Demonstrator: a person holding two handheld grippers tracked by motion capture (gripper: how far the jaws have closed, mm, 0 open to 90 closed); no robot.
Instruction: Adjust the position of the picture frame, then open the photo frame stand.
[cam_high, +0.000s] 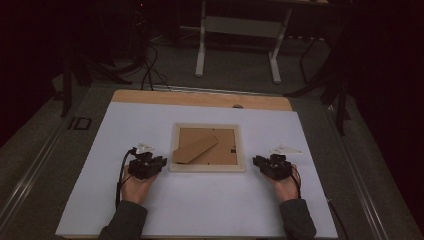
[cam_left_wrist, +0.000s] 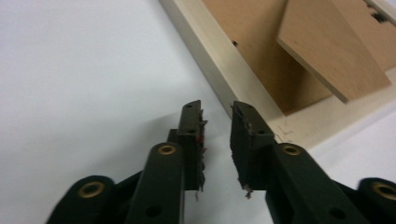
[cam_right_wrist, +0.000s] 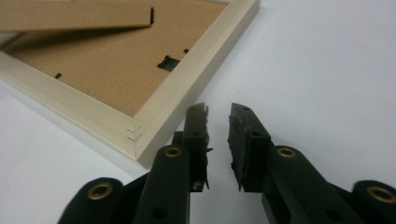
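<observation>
A pale wooden picture frame lies face down in the middle of the white tabletop. Its brown backing board faces up and its stand flap is lifted at an angle. My left gripper rests on the table just left of the frame's near left corner. Its jaws stand a little apart with nothing between them. My right gripper sits just right of the frame's near right corner. It is open too, and the gap between its jaws holds nothing.
A strip of bare wood shows along the table's far edge. Behind it, a white-legged stand and loose cables are on the dark floor. White surface stretches to either side of the frame and in front of it.
</observation>
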